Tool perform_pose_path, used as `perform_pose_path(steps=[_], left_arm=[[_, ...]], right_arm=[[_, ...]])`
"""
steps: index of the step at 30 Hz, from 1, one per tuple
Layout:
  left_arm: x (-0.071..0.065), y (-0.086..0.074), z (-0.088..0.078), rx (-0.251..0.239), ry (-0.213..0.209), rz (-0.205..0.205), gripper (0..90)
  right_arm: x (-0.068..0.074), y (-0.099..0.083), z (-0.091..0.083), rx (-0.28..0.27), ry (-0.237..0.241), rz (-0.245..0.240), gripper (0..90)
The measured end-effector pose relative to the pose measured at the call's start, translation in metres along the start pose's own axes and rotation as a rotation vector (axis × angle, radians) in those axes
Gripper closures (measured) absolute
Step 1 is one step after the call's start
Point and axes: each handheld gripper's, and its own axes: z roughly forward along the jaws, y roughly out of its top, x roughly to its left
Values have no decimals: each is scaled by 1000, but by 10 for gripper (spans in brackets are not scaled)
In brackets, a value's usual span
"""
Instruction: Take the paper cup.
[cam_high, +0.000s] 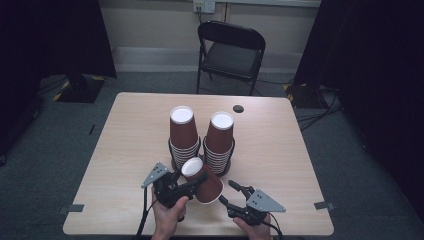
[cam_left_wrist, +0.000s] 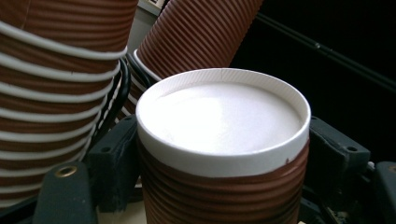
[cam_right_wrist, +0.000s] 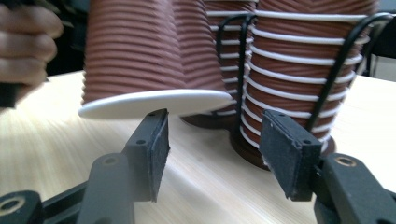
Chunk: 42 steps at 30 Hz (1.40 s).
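Observation:
My left gripper (cam_high: 192, 182) is shut on a brown ribbed paper cup (cam_high: 204, 181), held upside down and tilted just above the table. In the left gripper view the cup's white base (cam_left_wrist: 224, 116) sits between the two black jaws. My right gripper (cam_high: 227, 192) stands open to the right of the cup, with nothing between its pads (cam_right_wrist: 286, 151). The cup's white rim (cam_right_wrist: 154, 103) hangs just above that gripper's left pad. Behind stand two stacks of upturned cups (cam_high: 181, 135) (cam_high: 220, 140) in black wire holders (cam_right_wrist: 327, 88).
The wooden table (cam_high: 125, 150) has a small black round spot (cam_high: 238, 108) near its far edge. A black folding chair (cam_high: 231, 50) stands behind the table. Bare tabletop lies to the left and right of the stacks.

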Motion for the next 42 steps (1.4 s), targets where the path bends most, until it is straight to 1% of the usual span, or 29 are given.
perform_pose_path(steps=[1, 2, 4, 5, 6, 7, 9, 10, 11, 12, 13, 16, 17, 21, 22, 24, 26, 28, 29, 31, 32, 33, 35, 36, 37, 38, 40, 42], left_arm=[[2, -2, 0, 7, -6, -16, 221], [2, -2, 0, 7, -6, -16, 221], [4, -3, 0, -1, -22, -55, 221], [5, -4, -1, 2, -25, -64, 221], [5, -4, -1, -3, -31, -83, 221], [6, -4, -2, -2, -39, -94, 221], [8, -5, -3, -18, -41, -121, 222], [9, -5, -5, -16, -40, -126, 222], [10, -5, -6, -18, -41, -137, 221], [11, -5, -7, -21, -42, -142, 221], [11, -5, -8, -31, -42, -156, 221], [13, -4, -10, -28, -46, -160, 221], [12, -5, -11, -31, -47, -171, 221], [12, -7, -10, -24, -56, -187, 221], [12, -7, -10, -19, -60, -184, 221], [11, -8, -9, -18, -70, -196, 221], [9, -8, -8, -12, -80, -195, 221], [7, -8, -7, -7, -85, -207, 221], [7, -8, -7, -5, -88, -201, 221], [6, -8, -7, 2, -99, -202, 220], [5, -8, -7, 6, -103, -195, 219], [2, -9, -6, 3, -118, -181, 218], [1, -9, -6, -2, -112, -178, 217], [1, -9, -7, 3, -113, -170, 216], [0, -8, -7, 4, -111, -166, 214], [0, -8, -7, 3, -111, -154, 214], [0, -6, -8, 10, -111, -142, 211], [-1, -6, -8, 3, -106, -120, 208]], right_arm=[[1, 0, 1, -13, 16, 1, 437], [1, 0, 1, -13, 16, 1, 437], [2, 1, 2, -32, 35, 3, 457], [2, 1, 2, -41, 42, 4, 458], [2, 1, 2, -49, 45, 2, 458], [3, 1, 3, -70, 57, -1, 461], [3, 1, 4, -78, 60, -4, 461], [3, 2, 4, -85, 57, -6, 461], [4, 3, 6, -103, 58, -16, 463], [4, 3, 6, -103, 58, -16, 463], [4, 3, 7, -110, 59, -16, 468], [5, 5, 10, -127, 71, -35, 477], [6, 5, 12, -129, 70, -42, 482], [6, 8, 18, -124, 76, -53, 507], [6, 8, 20, -121, 77, -58, 513], [6, 10, 23, -121, 81, -65, 533], [6, 11, 27, -127, 82, -74, 548], [6, 12, 30, -129, 81, -80, 561], [6, 12, 30, -130, 77, -84, 569], [7, 13, 32, -134, 82, -92, 586], [8, 13, 33, -137, 80, -95, 589], [9, 14, 35, -147, 78, -103, 599], [10, 14, 35, -152, 73, -101, 607], [10, 14, 35, -156, 72, -104, 614], [10, 14, 35, -161, 66, -109, 634], [10, 14, 35, -161, 66, -109, 634], [10, 14, 34, -163, 63, -119, 668], [10, 15, 33, -174, 50, -112, 680]])
